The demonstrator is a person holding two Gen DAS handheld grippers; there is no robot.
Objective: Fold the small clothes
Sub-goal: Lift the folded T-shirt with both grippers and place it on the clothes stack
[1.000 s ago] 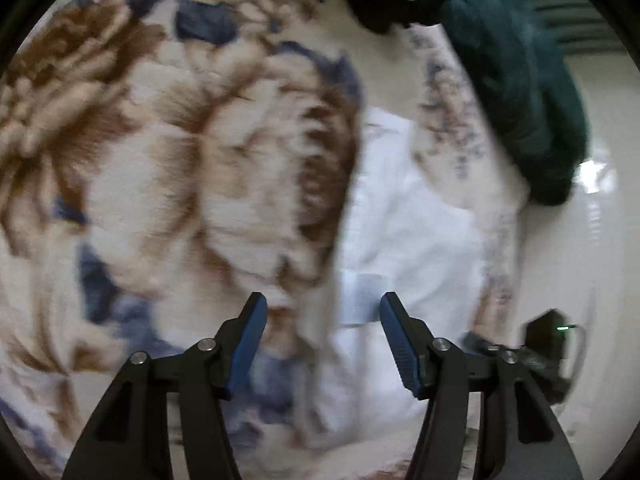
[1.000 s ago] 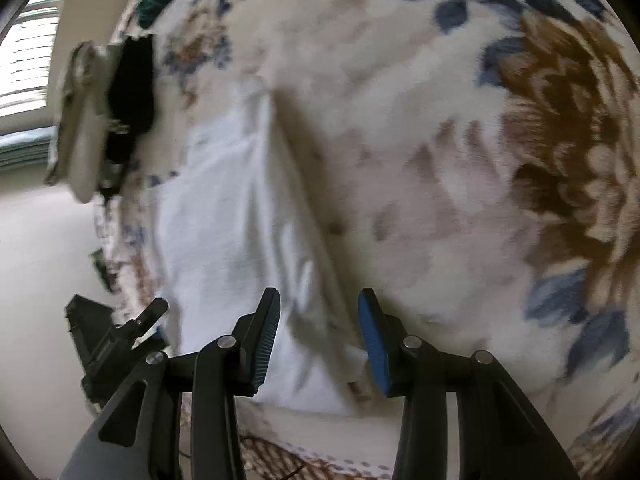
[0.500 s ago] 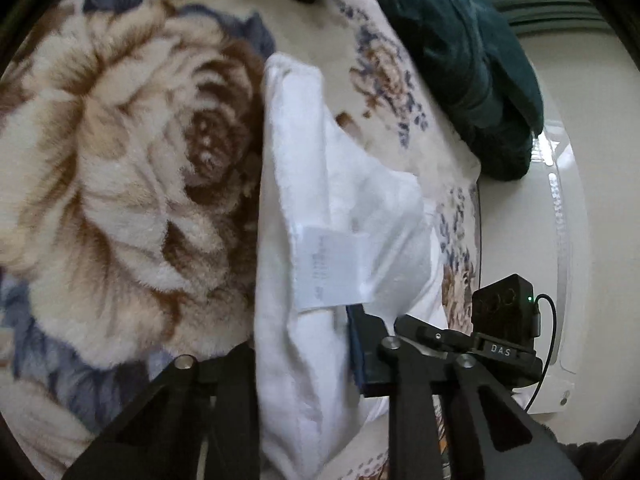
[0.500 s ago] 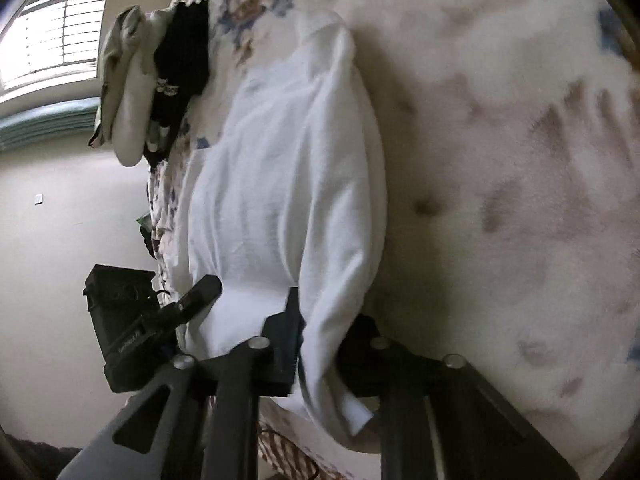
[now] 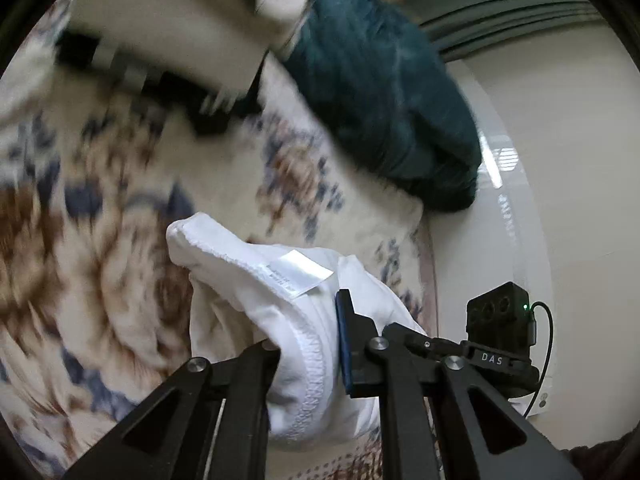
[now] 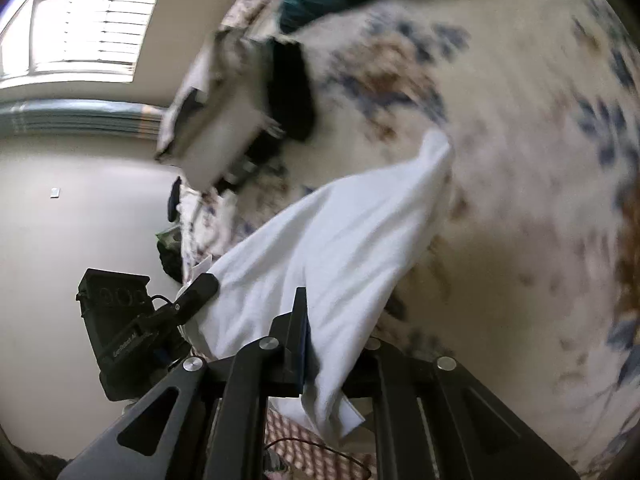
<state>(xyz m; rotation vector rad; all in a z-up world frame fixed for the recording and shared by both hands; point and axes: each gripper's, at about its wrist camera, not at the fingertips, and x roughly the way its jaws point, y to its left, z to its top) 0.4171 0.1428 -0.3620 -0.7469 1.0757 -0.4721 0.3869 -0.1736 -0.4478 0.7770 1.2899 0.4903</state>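
Observation:
A small white garment (image 5: pixel 256 280) with a sewn-in label hangs bunched between both grippers above a floral blanket (image 5: pixel 100 220). My left gripper (image 5: pixel 312 344) is shut on its stitched hem. In the right wrist view the same white garment (image 6: pixel 340 248) stretches up and to the right, lifted off the blanket (image 6: pixel 520 200). My right gripper (image 6: pixel 332 344) is shut on its lower edge; the cloth hides the right finger.
A dark teal garment (image 5: pixel 380 100) lies at the bed's far edge. A cream and black pile of clothes (image 5: pixel 160 40) lies at the top left, also in the right wrist view (image 6: pixel 240 112). A window (image 6: pixel 88 20) and a pale wall stand beyond the bed.
Both grippers closed on the white garment, then lifted it off the blanket. The cloth now hangs bunched and the views are tilted up toward the far clothes pile.

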